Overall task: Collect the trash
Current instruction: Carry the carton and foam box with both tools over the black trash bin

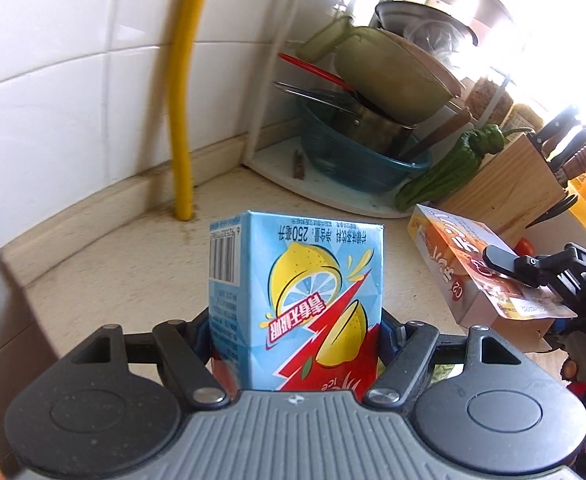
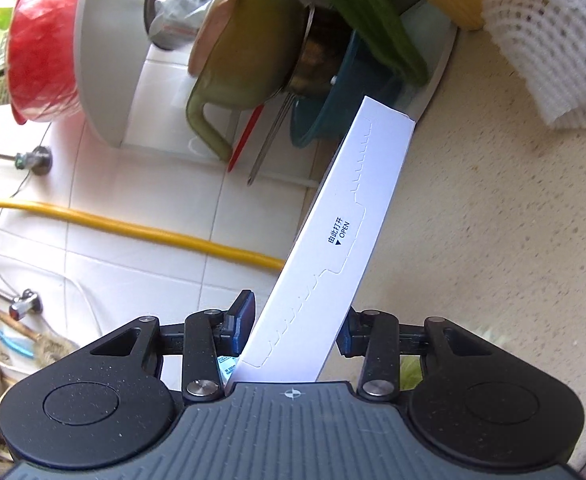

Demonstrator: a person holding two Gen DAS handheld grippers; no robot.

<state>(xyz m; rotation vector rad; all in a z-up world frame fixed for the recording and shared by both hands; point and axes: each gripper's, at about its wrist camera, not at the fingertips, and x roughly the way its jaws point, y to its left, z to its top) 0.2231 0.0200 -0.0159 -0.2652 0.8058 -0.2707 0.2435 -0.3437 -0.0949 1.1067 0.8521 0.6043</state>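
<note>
Between my left jaws (image 1: 295,340) sits a blue lemon-tea carton (image 1: 305,300), gripped on both sides above the beige worktop (image 1: 133,272). My right jaws (image 2: 293,332) clamp a white-edged box (image 2: 333,248), seen as an orange box right of the carton. Beyond the carton stands a yellow pipe (image 1: 181,120).

Glossy paper carton (image 1: 297,300); speckled matt stone counter (image 1: 133,280).

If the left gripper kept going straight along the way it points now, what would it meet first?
Probably the countertop. The left gripper is shut on the lemon tea carton and aims downward at the bare counter ahead, short of the yellow pipe at the tiled wall. The carton's far end would touch first; depth is unclear.
</note>
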